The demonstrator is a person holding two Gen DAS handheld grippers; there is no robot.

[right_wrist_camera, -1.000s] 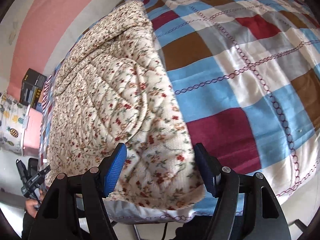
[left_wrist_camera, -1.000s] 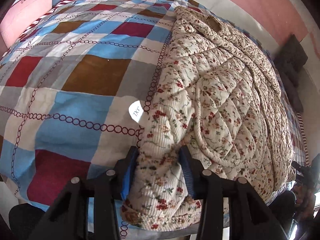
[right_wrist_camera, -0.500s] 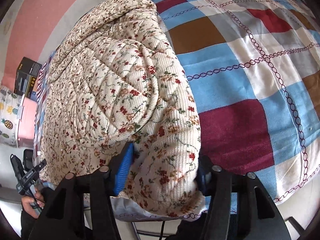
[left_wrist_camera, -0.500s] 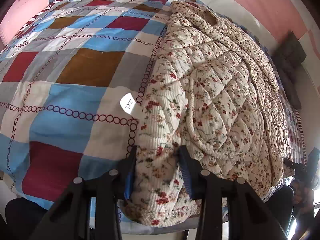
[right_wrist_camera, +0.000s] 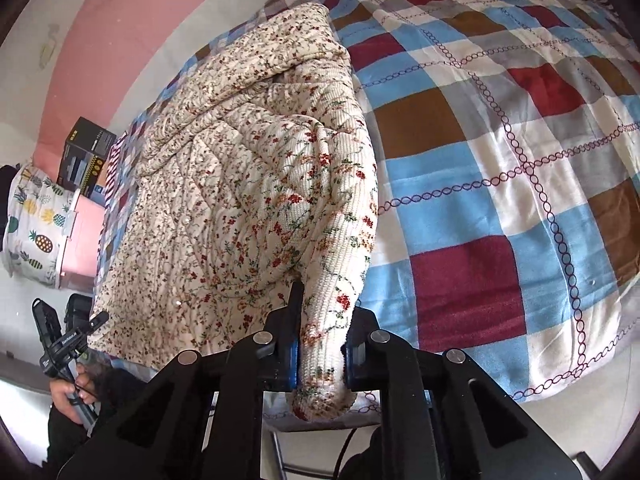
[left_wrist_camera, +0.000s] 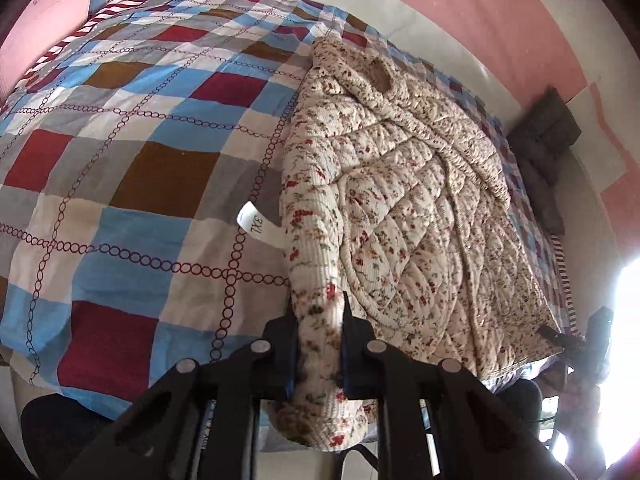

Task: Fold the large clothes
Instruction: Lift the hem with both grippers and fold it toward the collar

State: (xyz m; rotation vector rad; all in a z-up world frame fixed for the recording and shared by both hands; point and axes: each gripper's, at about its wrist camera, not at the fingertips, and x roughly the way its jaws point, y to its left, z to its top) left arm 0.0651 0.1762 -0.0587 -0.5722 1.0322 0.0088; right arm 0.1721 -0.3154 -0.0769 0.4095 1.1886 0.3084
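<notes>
Floral quilted garment (left_wrist_camera: 404, 208) lies on the bed (left_wrist_camera: 120, 184), stretching ahead of both claws. Left claw (left_wrist_camera: 318, 352) is clamped on one ribbed near corner, size tag (left_wrist_camera: 256, 224) ahead to its left. Right claw (right_wrist_camera: 320, 354) is clamped on the other. Risk: thick padding could slip out if lifted unevenly.

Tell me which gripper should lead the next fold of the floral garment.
Neither clearly: the left gripper and right gripper each clamp the floral garment at its near edge on the checked bedspread. Lift both together.
</notes>
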